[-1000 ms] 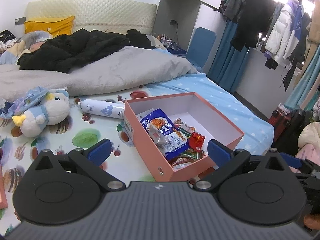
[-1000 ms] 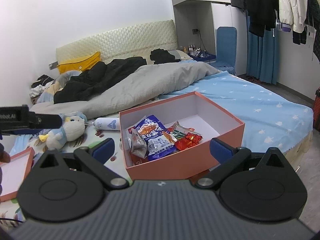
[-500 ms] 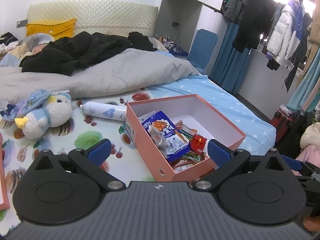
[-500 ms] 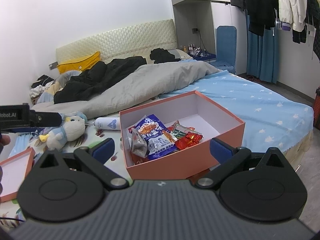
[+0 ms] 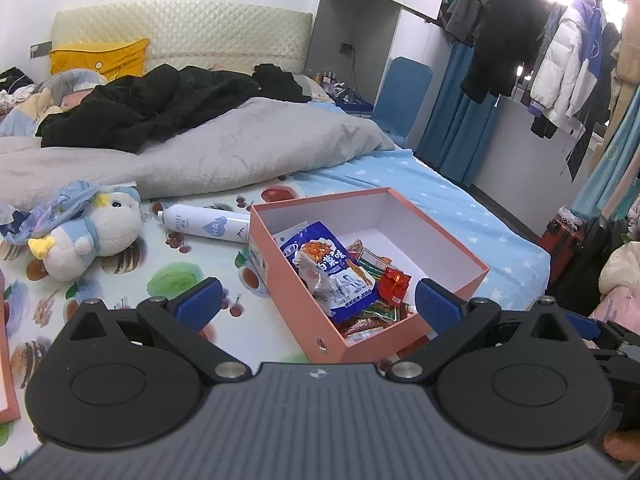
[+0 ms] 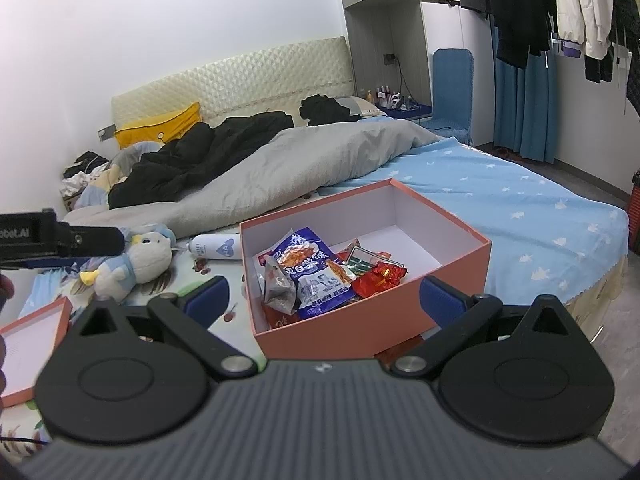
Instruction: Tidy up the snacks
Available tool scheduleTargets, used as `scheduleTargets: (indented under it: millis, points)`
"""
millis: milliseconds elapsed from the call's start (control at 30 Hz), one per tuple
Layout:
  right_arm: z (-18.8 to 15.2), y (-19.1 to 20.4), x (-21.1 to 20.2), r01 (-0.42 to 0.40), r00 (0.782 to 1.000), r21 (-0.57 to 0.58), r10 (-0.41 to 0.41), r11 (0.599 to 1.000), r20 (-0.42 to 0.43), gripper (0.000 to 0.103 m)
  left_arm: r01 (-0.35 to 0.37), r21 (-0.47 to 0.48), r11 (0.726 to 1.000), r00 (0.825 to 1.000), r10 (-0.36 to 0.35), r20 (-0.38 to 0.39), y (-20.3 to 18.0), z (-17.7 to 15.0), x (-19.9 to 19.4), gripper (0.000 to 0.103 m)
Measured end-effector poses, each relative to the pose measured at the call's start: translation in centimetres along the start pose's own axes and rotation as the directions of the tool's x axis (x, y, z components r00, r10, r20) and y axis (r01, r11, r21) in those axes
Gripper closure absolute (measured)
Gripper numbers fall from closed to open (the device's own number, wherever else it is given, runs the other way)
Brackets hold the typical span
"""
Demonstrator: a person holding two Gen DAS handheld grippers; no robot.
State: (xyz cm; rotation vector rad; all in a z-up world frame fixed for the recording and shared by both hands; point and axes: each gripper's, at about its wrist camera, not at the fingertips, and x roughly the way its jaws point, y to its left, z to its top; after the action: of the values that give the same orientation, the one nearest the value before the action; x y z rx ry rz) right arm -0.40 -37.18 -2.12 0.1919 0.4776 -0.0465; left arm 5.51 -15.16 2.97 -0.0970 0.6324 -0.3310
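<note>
A salmon-pink box [image 5: 296, 280] [image 6: 360, 328] sits open on the bed and holds several snack packets: a blue bag [image 5: 332, 268] [image 6: 316, 276], a red packet [image 5: 394, 282] [image 6: 380, 278] and others beside them. My left gripper [image 5: 316, 304] is open and empty, held back from the box's near left corner. My right gripper [image 6: 324, 296] is open and empty, just in front of the box's near wall. The box's far half is bare white.
A plush penguin [image 5: 92, 236] [image 6: 136, 260] and a white bottle [image 5: 204, 226] [image 6: 216, 246] lie left of the box on a fruit-print sheet. The box lid [image 6: 28, 344] lies at the far left. A grey duvet [image 5: 200, 160] is behind; the bed edge is at right.
The left view has drifted slightly, so the box sits a little further right and nearer. The right gripper has barely moved. Both stay open and empty.
</note>
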Motion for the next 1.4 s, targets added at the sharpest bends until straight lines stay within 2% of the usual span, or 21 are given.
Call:
scheduleTargets:
  millis: [1400]
  points:
    - [0.06, 0.04, -0.03, -0.004, 1.0, 0.002, 0.004, 1.0, 0.001, 0.0, -0.012, -0.01, 1.0, 1.0, 0.012, 0.0, 0.75, 0.01, -0.62, 0.0]
